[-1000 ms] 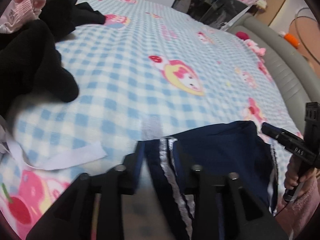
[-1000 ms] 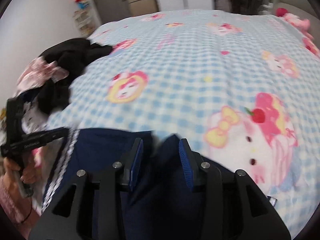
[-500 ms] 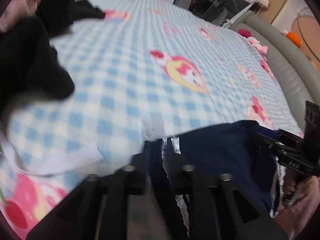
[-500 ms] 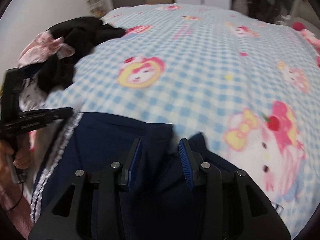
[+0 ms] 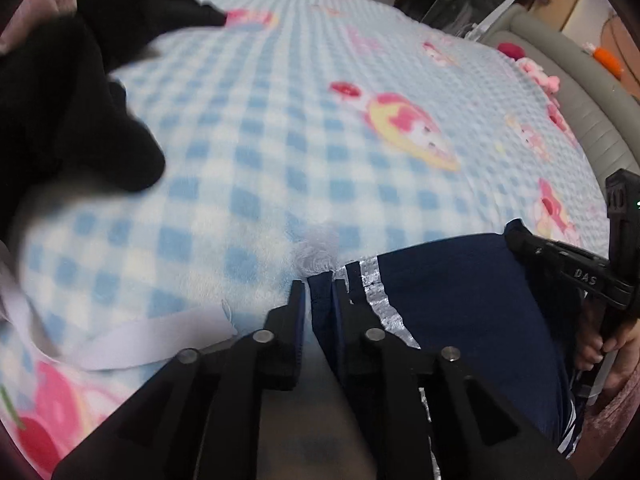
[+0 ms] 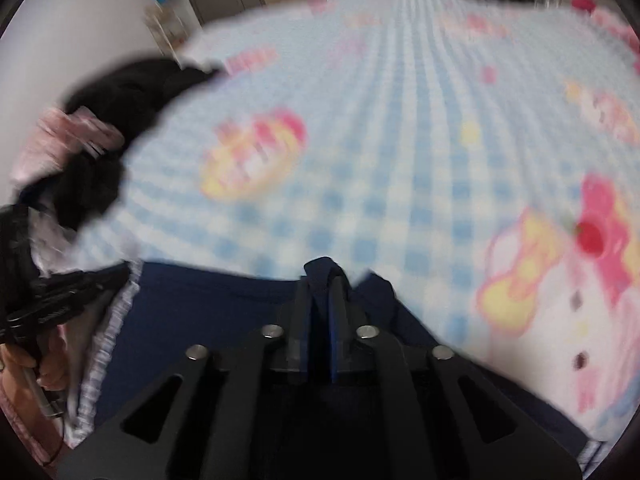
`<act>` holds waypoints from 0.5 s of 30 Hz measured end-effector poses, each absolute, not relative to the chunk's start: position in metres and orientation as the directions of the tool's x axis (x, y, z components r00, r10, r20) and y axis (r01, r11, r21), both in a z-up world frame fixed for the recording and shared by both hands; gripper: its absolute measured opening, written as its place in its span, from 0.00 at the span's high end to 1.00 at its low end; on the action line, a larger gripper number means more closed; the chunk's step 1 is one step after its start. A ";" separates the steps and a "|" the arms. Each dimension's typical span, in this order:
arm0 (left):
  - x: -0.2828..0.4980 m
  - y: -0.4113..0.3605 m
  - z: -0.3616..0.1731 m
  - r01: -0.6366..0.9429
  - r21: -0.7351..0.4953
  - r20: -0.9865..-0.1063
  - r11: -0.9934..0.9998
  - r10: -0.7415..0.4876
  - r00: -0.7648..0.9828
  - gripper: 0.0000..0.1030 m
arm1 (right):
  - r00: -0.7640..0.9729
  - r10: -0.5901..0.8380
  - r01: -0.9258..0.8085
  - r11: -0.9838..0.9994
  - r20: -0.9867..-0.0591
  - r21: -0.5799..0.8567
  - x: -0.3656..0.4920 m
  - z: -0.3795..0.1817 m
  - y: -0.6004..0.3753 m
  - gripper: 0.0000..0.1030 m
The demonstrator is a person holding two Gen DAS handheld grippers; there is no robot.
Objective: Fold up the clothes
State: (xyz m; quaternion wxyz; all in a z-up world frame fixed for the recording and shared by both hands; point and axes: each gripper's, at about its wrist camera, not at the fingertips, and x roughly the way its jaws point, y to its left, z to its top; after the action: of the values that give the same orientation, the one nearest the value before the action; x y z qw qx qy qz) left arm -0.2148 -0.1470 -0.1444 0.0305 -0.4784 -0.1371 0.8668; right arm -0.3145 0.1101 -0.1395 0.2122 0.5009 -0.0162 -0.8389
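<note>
A navy garment [image 5: 460, 304] with a silver-white side stripe [image 5: 376, 292] lies at the near edge of the bed, stretched between both grippers. My left gripper [image 5: 320, 284] is shut on its striped corner. My right gripper [image 6: 320, 280] is shut on the other navy corner [image 6: 322, 270], which bunches up between the fingers. The garment also shows in the right wrist view [image 6: 208, 312]. Each gripper shows in the other's view, the right one [image 5: 560, 260] and the left one [image 6: 68, 292].
The bed has a blue-and-white checked blanket [image 5: 320, 128] with pink cartoon prints. A pile of black clothes [image 5: 60, 92] and pink fabric [image 6: 64, 140] lies at the left. A white strap [image 5: 160, 340] lies near the left gripper. A grey padded bed frame [image 5: 580, 80] runs along the right.
My right gripper was open over the navy cloth and has closed on a corner of it. The left gripper stays shut on the striped corner. Both views shifted a little.
</note>
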 end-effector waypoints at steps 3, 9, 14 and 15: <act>-0.193 -0.134 -0.098 0.062 -0.146 -0.756 -0.987 0.071 -0.651 0.72 | -0.468 -0.437 0.314 -0.894 -0.768 0.318 -0.303 -0.112 0.131 0.69; -0.210 -0.058 -0.067 -0.208 -0.360 -0.703 -0.910 0.411 -0.581 0.80 | -0.564 -0.362 0.284 -0.929 -0.742 0.238 -0.289 -0.075 0.166 0.70; -0.245 0.002 -0.111 -0.245 -0.334 -0.786 -0.910 0.412 -0.462 0.80 | -0.501 -0.370 0.329 -0.918 -0.782 0.223 -0.278 -0.089 0.164 0.75; -0.248 0.003 -0.121 -0.222 -0.309 -0.804 -0.925 0.379 -0.458 0.80 | -0.486 -0.388 0.342 -0.909 -0.783 0.238 -0.275 -0.091 0.164 0.75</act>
State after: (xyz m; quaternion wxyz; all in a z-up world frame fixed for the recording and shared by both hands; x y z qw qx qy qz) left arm -0.2476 0.0028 -0.1205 0.1769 -0.4893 -0.0801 0.8502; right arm -0.2751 0.1637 -0.0912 0.2116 0.4606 -0.0249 -0.8616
